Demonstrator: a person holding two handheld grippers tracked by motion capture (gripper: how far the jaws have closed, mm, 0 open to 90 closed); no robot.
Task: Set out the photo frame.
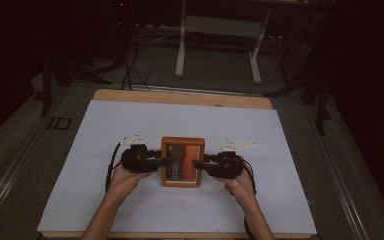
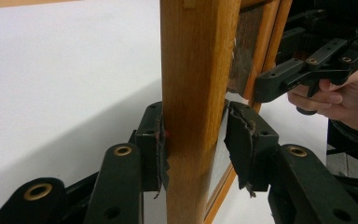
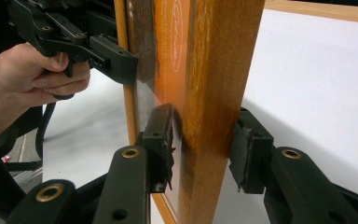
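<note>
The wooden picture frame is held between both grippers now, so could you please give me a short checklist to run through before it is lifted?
1. Left gripper straddles the left rail of the wooden picture frame: ok.
2. Left pads tight on the rail: not ok, a gap shows at one pad.
3. Right gripper straddles the right rail: ok.
4. Right pads tight: not ok, a gap shows at the outer pad.
5. Frame off the white sheet: cannot tell.
6. White sheet around the frame free of other things: ok.
</note>
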